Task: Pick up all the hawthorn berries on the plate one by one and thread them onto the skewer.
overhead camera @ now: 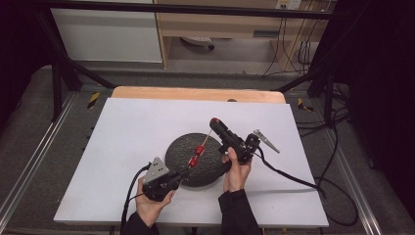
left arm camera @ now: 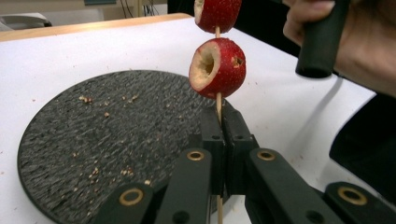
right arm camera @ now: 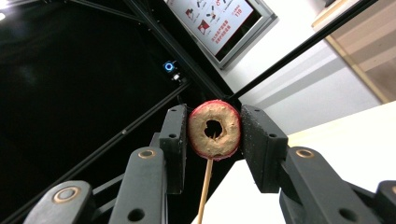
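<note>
The left gripper (overhead camera: 183, 175), low over the bench (overhead camera: 122, 142), is clamped on a wooden skewer (left arm camera: 218, 105) carrying two red fruits (left arm camera: 217, 67) just beyond its tips. The right gripper (overhead camera: 215, 123), raised and tilted upward, pinches a cored fruit piece (right arm camera: 214, 129) at the skewer's tip. The sign behind it is unreadable.

A white table (overhead camera: 127, 142) with a bare wooden edge (overhead camera: 195, 93) at its far side stands on a grey floor (overhead camera: 29, 127). Black frame bars (overhead camera: 186, 9) cross above and slant down at both sides. Behind are a white panel (overhead camera: 107, 36) and a light wooden cabinet (overhead camera: 220, 24), with black cables (overhead camera: 293, 49) hanging beside it. Dark curtains (overhead camera: 381, 73) close the right side. In the right gripper view, a poster (right arm camera: 219, 21) hangs on a pale wall (right arm camera: 299, 84).
</note>
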A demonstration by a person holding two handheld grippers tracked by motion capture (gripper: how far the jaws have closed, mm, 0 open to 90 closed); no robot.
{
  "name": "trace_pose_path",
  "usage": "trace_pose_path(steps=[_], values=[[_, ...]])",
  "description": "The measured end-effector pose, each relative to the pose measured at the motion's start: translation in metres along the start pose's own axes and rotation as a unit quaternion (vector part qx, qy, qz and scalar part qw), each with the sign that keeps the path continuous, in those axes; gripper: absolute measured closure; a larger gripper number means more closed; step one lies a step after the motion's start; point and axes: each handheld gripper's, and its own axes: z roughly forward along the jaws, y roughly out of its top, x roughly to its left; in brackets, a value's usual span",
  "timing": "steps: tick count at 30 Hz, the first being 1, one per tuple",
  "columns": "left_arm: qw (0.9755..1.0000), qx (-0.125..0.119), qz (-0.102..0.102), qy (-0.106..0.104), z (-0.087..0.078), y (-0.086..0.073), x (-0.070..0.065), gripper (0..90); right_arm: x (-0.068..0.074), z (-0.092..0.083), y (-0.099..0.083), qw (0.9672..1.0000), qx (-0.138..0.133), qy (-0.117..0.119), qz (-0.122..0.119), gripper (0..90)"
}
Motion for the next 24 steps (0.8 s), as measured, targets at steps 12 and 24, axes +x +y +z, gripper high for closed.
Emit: trace_pose_path(steps=[12,24], values=[[0.9996,-0.013,-0.024,-0.012,0.009,-0.002,-0.007,88.6,0.003,-0.003,-0.002,0.9997,-0.015,0.004,-0.019,63.6],[0.9989,0.002,-0.046,-0.013,0.014,-0.003,-0.005,88.9,0.003,-0.005,-0.003,0.9992,0.020,0.009,-0.035,63.9]])
